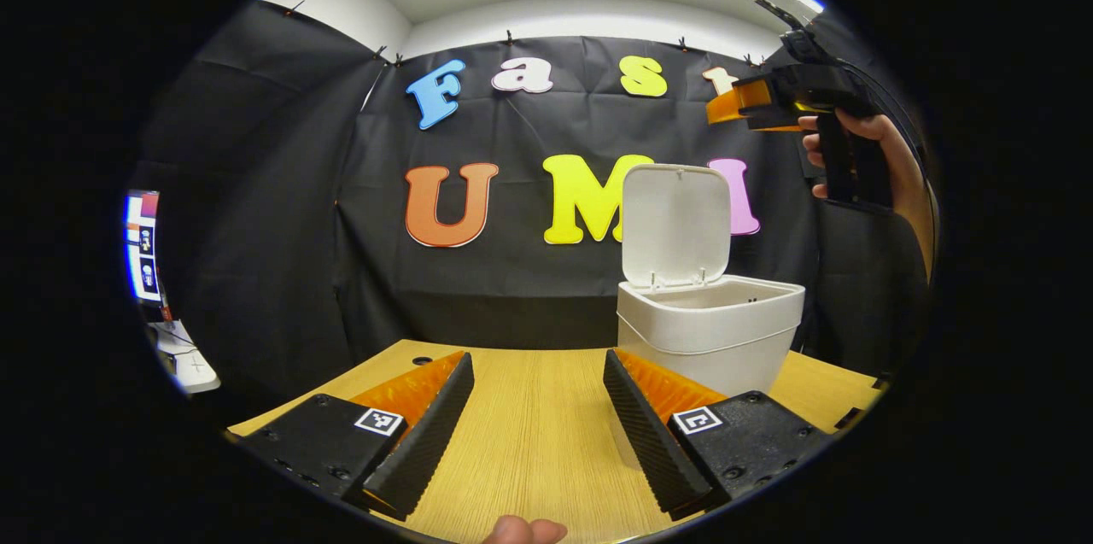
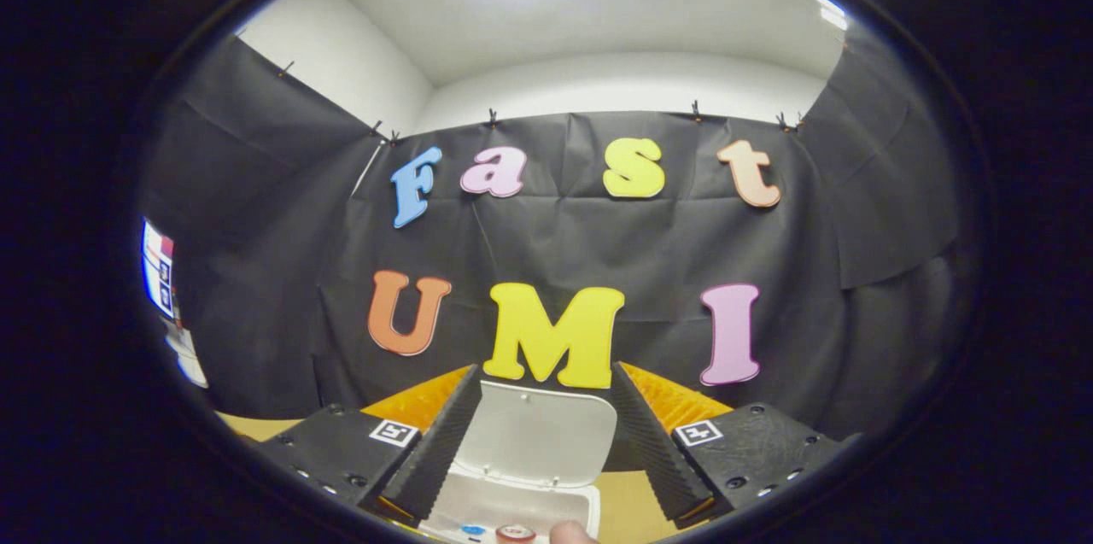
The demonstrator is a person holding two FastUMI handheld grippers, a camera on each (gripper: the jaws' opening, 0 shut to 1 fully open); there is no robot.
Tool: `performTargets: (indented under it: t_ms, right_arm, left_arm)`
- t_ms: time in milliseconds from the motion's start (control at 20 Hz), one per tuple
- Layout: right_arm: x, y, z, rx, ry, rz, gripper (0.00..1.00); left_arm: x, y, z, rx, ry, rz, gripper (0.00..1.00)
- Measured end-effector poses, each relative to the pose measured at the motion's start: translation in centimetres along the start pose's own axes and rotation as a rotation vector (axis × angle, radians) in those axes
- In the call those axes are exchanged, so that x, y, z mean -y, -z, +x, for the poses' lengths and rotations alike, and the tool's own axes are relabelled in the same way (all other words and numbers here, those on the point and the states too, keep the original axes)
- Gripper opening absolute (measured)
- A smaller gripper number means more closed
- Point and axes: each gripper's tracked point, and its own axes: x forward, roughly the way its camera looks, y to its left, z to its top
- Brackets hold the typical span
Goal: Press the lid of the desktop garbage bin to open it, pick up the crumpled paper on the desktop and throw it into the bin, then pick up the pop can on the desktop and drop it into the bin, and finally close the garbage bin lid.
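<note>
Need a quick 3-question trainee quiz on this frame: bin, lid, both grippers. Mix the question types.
1. True or false: the hinged lid of the white plastic desktop garbage bin stands open.
2. In the left gripper view, where is the right gripper? A) resting on the wooden table B) held in a hand above and to the right of the bin C) inside the bin
3. Fill in: the jaws of the left gripper are ____ and hold nothing.

Key: 1 true. 2 B. 3 open. In the right gripper view, what looks like a can top shows down inside the bin.
</note>
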Motion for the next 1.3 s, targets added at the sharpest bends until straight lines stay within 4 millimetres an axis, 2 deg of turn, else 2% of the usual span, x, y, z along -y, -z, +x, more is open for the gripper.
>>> performTargets:
  t_ms: [250, 450, 750, 900, 1000, 1150, 1200, 1250, 1300]
  right_arm:
    - [0.6, 0.7, 3.5, -0.011, 0.040, -0.018, 0.94]
    - [0.8, 0.2, 5.9, 0.002, 0.069, 0.032, 0.95]
    - [1.0, 3.1, 9.9, -0.062, 0.082, 0.076, 0.95]
    - [1.4, 4.0, 10.7, -0.091, 0.086, 0.118, 0.93]
    - [1.9, 4.4, 11.1, -0.109, 0.094, 0.136, 0.94]
    - [2.0, 6.0, 11.6, -0.161, 0.094, 0.131, 0.93]
    - [2.0, 5.7, 11.6, -0.157, 0.095, 0.136, 0.96]
    - [2.2, 5.4, 11.5, -0.154, 0.100, 0.140, 0.92]
    - [2.0, 5.8, 11.4, -0.163, 0.098, 0.136, 0.95]
  left_arm:
    - [0.6, -1.0, 0.0, 0.020, 0.011, 0.034, 1.00]
    - [1.0, -1.4, 0.5, 0.025, 0.017, 0.042, 0.98]
    - [0.6, -1.2, 0.6, 0.022, 0.011, 0.041, 0.98]
    - [0.0, -1.3, 0.6, 0.026, -0.002, 0.039, 0.98]
    - [-0.2, -0.7, 0.7, 0.007, -0.008, 0.029, 0.98]
    - [-0.4, -0.8, 0.6, 0.013, -0.003, 0.018, 0.99]
    - [-0.4, -0.6, 0.8, 0.012, -0.001, 0.011, 0.98]
    - [-0.5, -0.4, 0.9, 0.004, -0.003, 0.008, 0.98]
    - [-0.5, 0.0, 1.0, -0.005, -0.003, 0.011, 0.98]
